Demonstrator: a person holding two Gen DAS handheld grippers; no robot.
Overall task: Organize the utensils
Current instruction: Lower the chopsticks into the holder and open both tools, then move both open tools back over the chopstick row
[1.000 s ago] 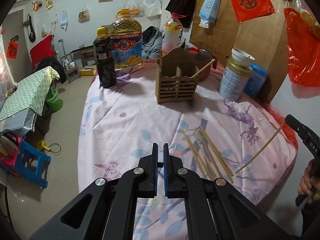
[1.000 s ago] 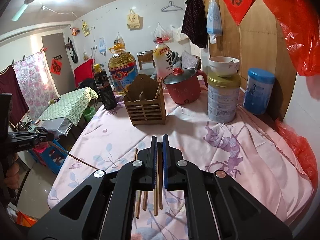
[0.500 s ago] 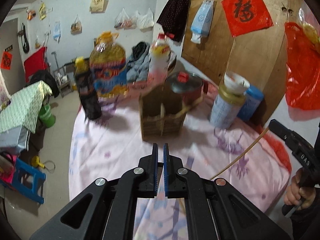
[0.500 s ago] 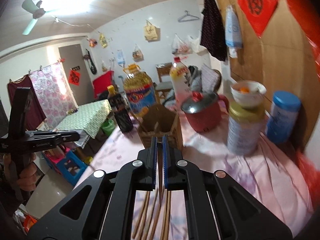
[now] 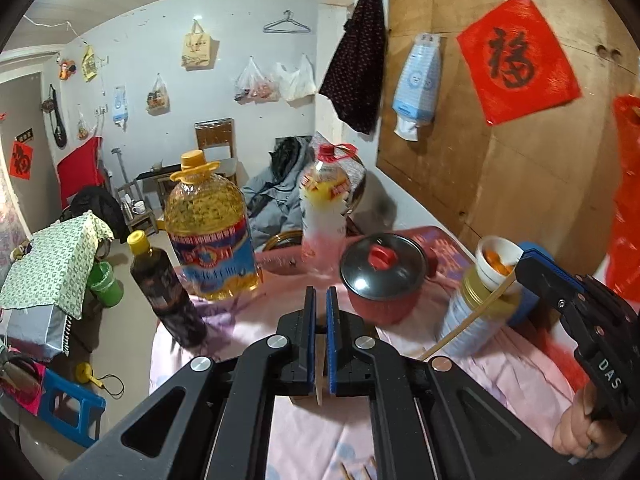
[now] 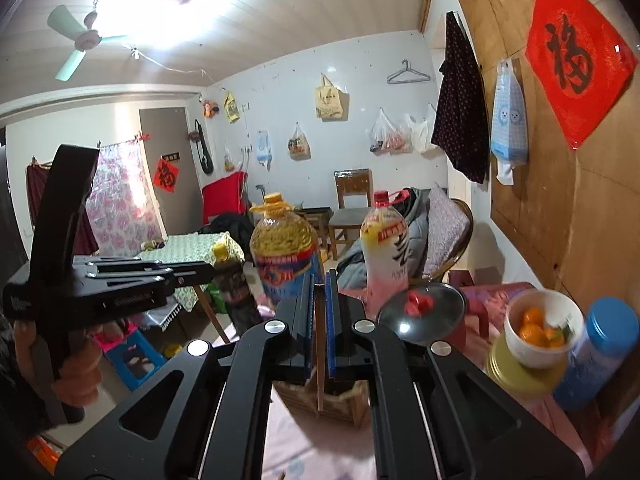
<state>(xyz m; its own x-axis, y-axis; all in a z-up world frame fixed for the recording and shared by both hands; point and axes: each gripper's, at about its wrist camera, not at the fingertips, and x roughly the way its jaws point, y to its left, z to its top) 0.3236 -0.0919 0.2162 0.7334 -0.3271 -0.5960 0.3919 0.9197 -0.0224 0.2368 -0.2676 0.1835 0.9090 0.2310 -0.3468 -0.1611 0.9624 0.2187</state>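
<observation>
Overhead, one chopstick [image 6: 319,344] in each narrow claw: left [image 5: 320,304], right [image 6: 319,292].

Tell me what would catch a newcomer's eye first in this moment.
Probably the right claw, shut on a chopstick and held over the wooden utensil holder, with the stick's tip dipping toward it. Behind it, the big yellow oil jug and the red pot crowd the back of the pink floral tablecloth. The red paper sign stands out on the plywood wall at right.

Oil jug [image 5: 210,236], red pot [image 5: 382,280], soy bottle [image 5: 166,292].
</observation>
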